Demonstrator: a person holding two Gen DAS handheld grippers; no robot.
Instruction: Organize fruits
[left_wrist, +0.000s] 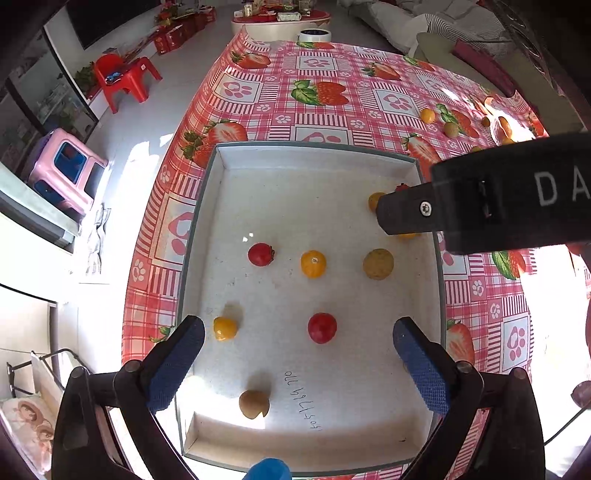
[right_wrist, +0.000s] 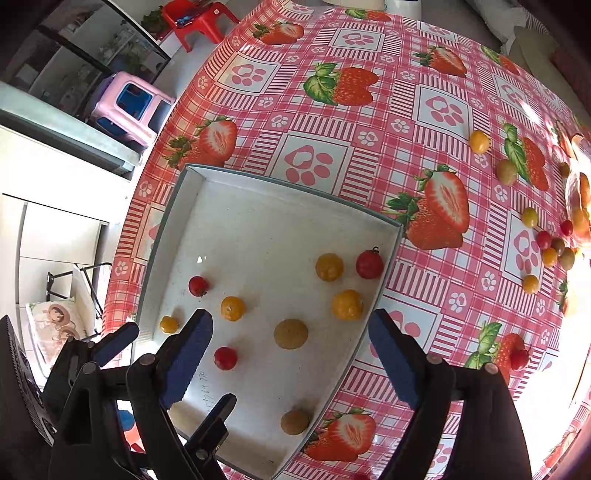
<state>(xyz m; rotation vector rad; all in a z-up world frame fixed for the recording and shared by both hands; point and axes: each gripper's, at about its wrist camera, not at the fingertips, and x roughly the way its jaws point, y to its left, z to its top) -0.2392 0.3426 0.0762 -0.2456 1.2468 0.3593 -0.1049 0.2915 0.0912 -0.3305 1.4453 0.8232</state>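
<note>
In the left wrist view, the left tool (left_wrist: 298, 363) stands wide open and empty above the tray (left_wrist: 317, 151) on the bench (left_wrist: 332, 70), with a red fruit (left_wrist: 322, 328) just ahead between its fingers and a brown fruit (left_wrist: 254, 404) below it. In the right wrist view, the right tool (right_wrist: 291, 363) also gapes empty over the tray (right_wrist: 295, 186), a brown fruit (right_wrist: 290, 334) between its fingers, loose fruits (right_wrist: 550, 253) far right.

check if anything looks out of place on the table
Yes. The tray holds sorted fruit, but a good many small fruits still lie loose on the tablecloth: a yellow one, a green one, a cluster near the right edge, and a lone red one. Nothing looks spilled or damaged.
</note>
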